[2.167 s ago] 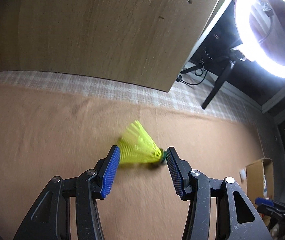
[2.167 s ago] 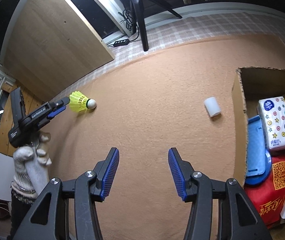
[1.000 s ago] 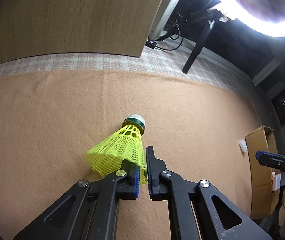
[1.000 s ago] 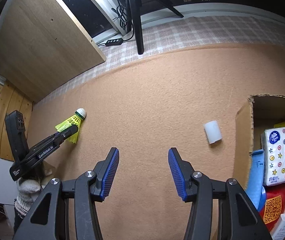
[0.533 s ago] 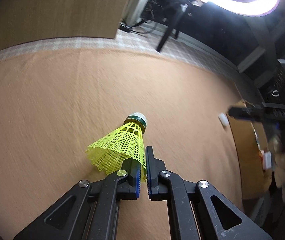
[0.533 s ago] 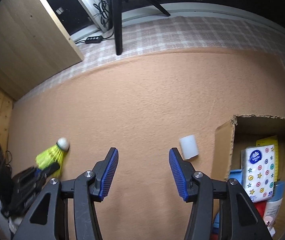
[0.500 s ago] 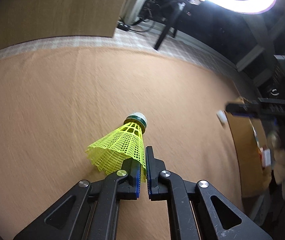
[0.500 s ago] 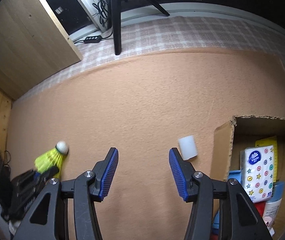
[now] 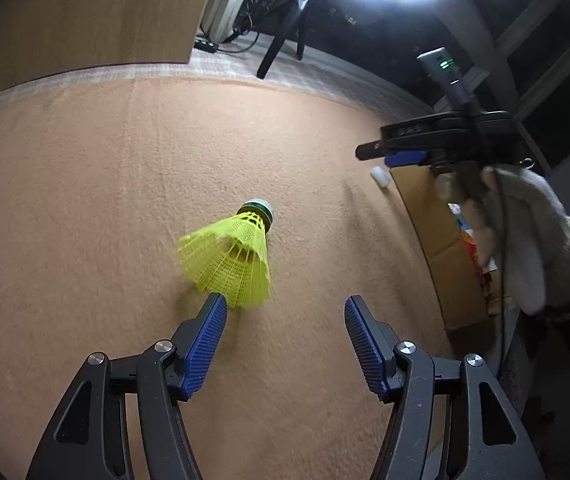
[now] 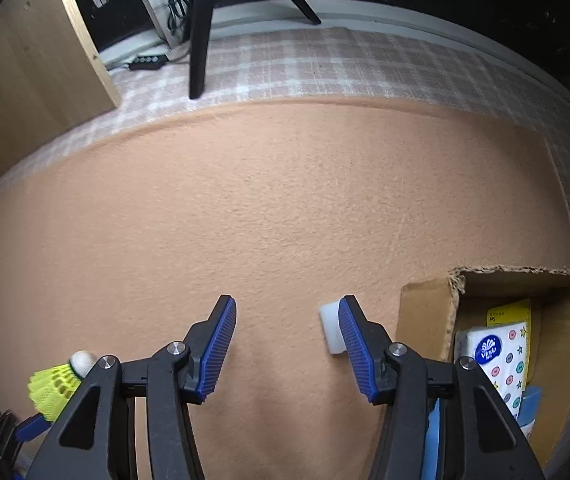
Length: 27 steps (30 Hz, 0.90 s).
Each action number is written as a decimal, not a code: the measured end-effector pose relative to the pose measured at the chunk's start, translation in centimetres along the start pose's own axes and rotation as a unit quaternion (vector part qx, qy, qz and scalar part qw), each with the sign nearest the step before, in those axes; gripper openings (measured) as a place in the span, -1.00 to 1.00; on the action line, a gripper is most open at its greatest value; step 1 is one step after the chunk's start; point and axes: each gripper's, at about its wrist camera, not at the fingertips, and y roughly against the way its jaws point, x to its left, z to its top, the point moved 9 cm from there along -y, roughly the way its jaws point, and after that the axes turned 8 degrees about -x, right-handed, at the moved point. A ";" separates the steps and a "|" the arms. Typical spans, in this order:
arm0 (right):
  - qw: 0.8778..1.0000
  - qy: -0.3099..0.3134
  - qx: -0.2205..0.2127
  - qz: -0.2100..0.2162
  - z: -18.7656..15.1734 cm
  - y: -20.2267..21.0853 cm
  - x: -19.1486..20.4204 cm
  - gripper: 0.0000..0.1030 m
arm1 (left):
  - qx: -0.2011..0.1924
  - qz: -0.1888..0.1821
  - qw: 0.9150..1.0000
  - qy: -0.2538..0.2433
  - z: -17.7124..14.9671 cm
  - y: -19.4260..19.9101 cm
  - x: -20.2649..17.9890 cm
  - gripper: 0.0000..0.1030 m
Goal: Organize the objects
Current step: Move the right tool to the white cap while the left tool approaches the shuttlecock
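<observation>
Your left tongs [image 9: 285,344] are opening over the orange felt worktop [image 9: 85,184], and the yellow plastic shuttlecock [image 9: 231,258] sits just off the left pad, its mesh skirt toward you and its cork nose pointing away. Nothing presses on it from the right pad, so by the look of it you are letting it go here, short of the cardboard box [image 9: 433,236], perhaps to hand it across to your other side. Whether the skirt already rests on the felt or is a touch above it, the blur makes hard to say.

Your right tongs [image 10: 287,344] stand half wide and empty, aimed steeply down, with the small white cylinder [image 10: 331,330] lying on the felt just inside the right finger. That placement reads as a line-up for a grasp: the piece is the loose thing nearest the box.

Each camera fills in the other. The left view shows your gloved right hand [image 9: 525,236] carrying its tool above the box edge, and the ring light overhead. The right view alone looks into the box, where a tissue pack [image 10: 497,354] and a yellow card already lie, and it catches the shuttlecock at its lower left corner, well apart from the white cylinder.
</observation>
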 end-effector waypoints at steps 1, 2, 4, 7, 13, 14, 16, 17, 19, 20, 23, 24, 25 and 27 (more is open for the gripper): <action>1.000 0.004 0.004 -0.010 -0.1 -0.4 0.0 -0.03 | -0.003 -0.002 1.000 0.003 -0.1 0.3 0.0 0.25; 1.000 0.008 0.005 -0.019 0.0 -0.6 0.0 -0.03 | -0.006 -0.005 1.000 0.005 -0.1 0.6 0.0 0.25; 0.999 0.016 0.004 -0.038 0.2 -0.8 0.0 -0.03 | -0.011 -0.008 1.000 0.008 -0.2 1.0 -0.1 0.25; 0.998 0.024 0.006 -0.064 0.5 -1.3 -0.3 -0.03 | -0.013 -0.010 1.000 0.008 -0.7 1.5 0.0 0.25; 0.995 0.052 0.030 -0.079 0.1 -2.0 0.5 0.16 | -0.022 -0.007 1.000 0.019 -0.9 2.2 1.0 0.25; 0.995 0.057 0.036 -0.077 0.0 -2.1 0.8 0.18 | -0.023 -0.006 0.999 0.022 -0.9 2.3 1.2 0.25; 0.994 0.064 0.048 -0.071 -0.4 -2.2 1.2 0.19 | -0.024 -0.003 0.999 0.025 -0.8 2.5 1.6 0.25; 0.996 0.056 0.057 -0.050 -0.6 -2.1 1.6 0.19 | -0.025 -0.003 0.999 0.027 -0.8 2.7 1.7 0.25; 0.997 0.023 0.066 0.026 -1.1 -1.2 3.0 0.19 | -0.027 -0.002 0.999 0.025 -0.8 2.9 1.7 0.25; 0.996 0.015 0.064 0.054 -1.1 -0.5 3.6 0.19 | -0.028 -0.001 0.999 0.024 -0.8 3.0 1.7 0.24; 0.996 0.014 0.043 0.076 -1.0 1.2 4.4 0.19 | -0.028 0.003 0.999 0.024 -0.7 2.7 1.8 0.20; 0.997 0.017 0.038 0.071 -1.0 1.3 4.4 0.19 | -0.027 0.003 0.999 0.024 -0.7 2.6 1.8 0.19; 0.997 0.022 0.034 0.060 -1.0 1.4 4.2 0.19 | -0.026 0.004 0.999 0.023 -0.8 2.5 1.8 0.17; 0.999 0.032 0.025 0.029 -1.0 1.1 3.5 0.19 | -0.023 0.004 0.999 0.025 -0.7 2.2 1.7 0.14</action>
